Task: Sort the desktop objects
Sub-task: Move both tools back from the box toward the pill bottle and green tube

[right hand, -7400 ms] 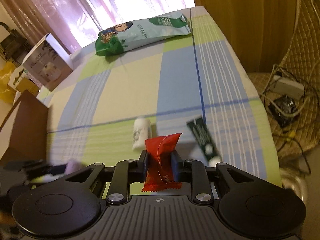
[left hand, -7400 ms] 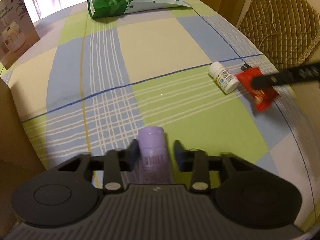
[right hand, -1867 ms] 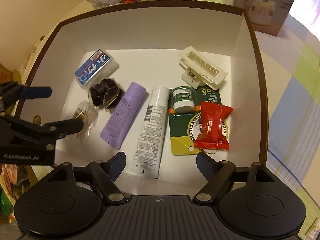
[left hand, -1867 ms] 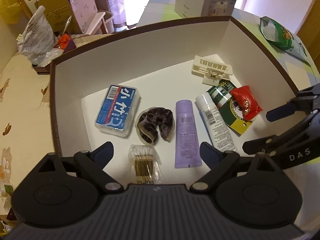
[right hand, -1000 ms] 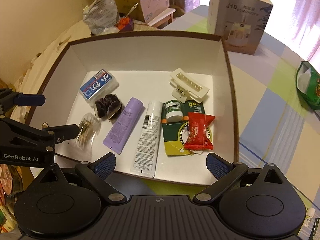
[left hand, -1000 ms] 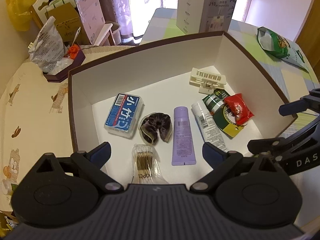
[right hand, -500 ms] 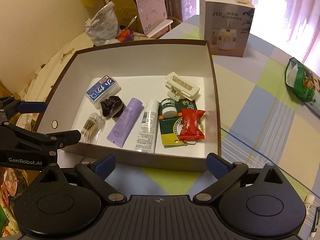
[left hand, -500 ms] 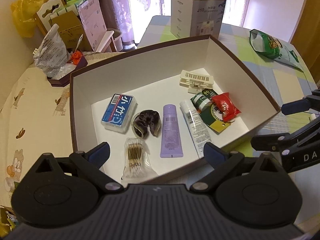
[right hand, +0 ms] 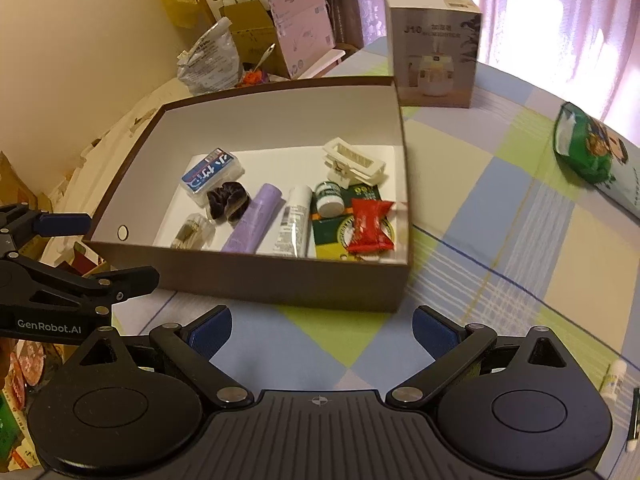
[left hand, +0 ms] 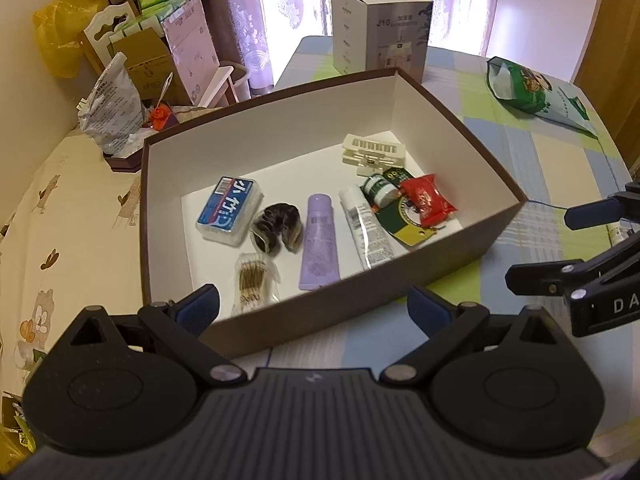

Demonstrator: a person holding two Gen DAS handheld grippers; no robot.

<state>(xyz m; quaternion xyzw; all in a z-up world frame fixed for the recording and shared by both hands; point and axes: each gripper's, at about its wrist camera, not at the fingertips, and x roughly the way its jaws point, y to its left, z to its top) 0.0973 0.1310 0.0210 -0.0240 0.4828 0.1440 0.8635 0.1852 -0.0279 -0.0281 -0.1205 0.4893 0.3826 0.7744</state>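
- The left tongs (left hand: pixel 313 304) hover on the near side of the brown box (left hand: pixel 360 304), blue pads spread wide apart and gripping nothing.
- The right tongs (right hand: pixel 322 328) hover before the box's near wall (right hand: pixel 280 280), likewise wide apart and empty; each pair shows at the edge of the other's view.
- The box sits on the checked surface (right hand: pixel 500 216), open at the top, white inside, with a small round hole in its left wall (right hand: pixel 123 232).
- Inside lie a purple tube (left hand: pixel 319 241) and a white tube (left hand: pixel 366 232) side by side, a red snack packet (left hand: pixel 427 199) atop a green-and-yellow card (left hand: pixel 404 220), a small green-capped jar (right hand: pixel 329 199), a cream hair claw (left hand: pixel 373 150), a dark scrunchie (left hand: pixel 278 228), a blue-and-white packet (left hand: pixel 229 210) and a bag of cotton swabs (left hand: pixel 254 276).
- The red packet lies close to the right-hand wall; the bare floor of the box is mostly along its far side.
- Right of the box the cloth lies open up to a green snack bag (right hand: pixel 588 152); a small white bottle (right hand: pixel 612 380) lies at the right edge of the right-wrist view.
- Beyond the box's far corner stands a carton (right hand: pixel 434 44) printed "J10".
- The left tool reads "GenRobot.AI"; the right one shows "DA", cut off by the frame.
- The blue packet carries large white characters; the tubes' print is too small to read.
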